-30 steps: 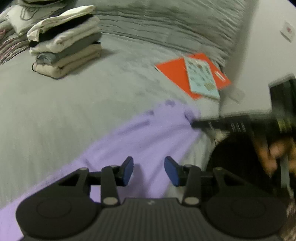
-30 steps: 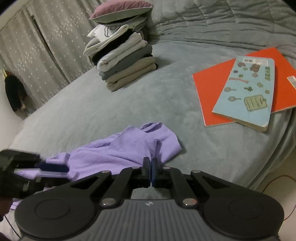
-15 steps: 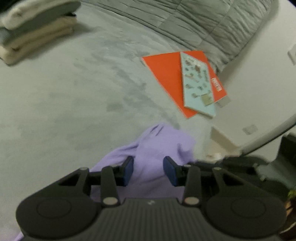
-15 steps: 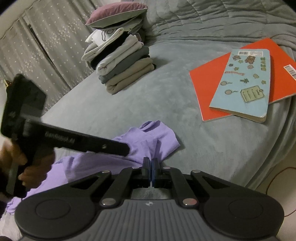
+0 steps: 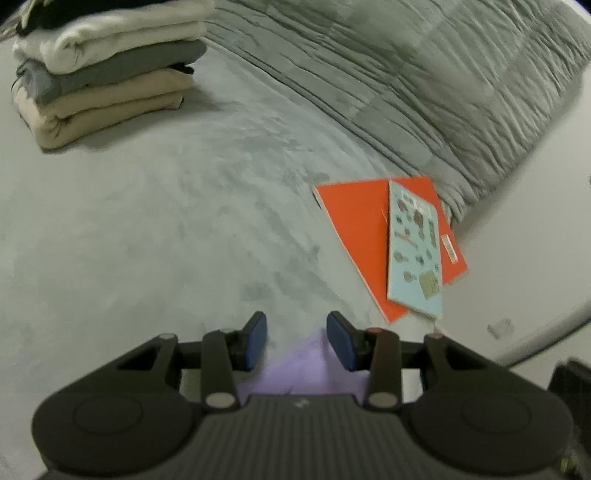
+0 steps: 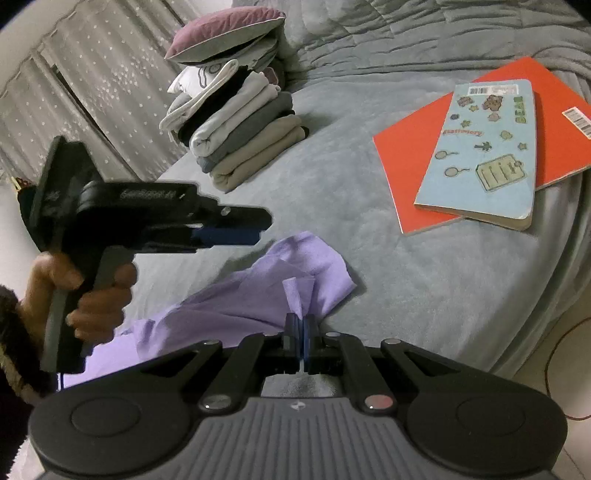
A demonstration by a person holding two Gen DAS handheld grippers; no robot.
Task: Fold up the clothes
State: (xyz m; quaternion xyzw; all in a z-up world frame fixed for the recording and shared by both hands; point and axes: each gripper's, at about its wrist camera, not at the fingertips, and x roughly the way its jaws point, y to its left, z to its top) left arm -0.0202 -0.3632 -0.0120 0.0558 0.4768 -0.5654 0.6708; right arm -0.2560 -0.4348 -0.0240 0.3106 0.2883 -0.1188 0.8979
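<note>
Fingers of the right gripper are pressed together, pinching a raised fold of the purple garment between their blue pads. That garment lies crumpled on the grey bed cover, spreading from the pinch toward 9 o'clock and reaching under the other tool.

On the left gripper the fingers stand partly spread, with a clear gap between the blue pads. Purple cloth shows in that gap and below it, but the pads do not press on it; whether they brush the fabric cannot be told. In the right wrist view this left gripper hovers at about 10 o'clock from the pinched fold, just over the garment's far edge, carried by a hand wrapped around its grip.

A stack of folded clothes sits at 11 o'clock on the cover, well apart from the garment, with a cushion behind its top. At 2 o'clock a light blue notebook rests on an orange folder.
</note>
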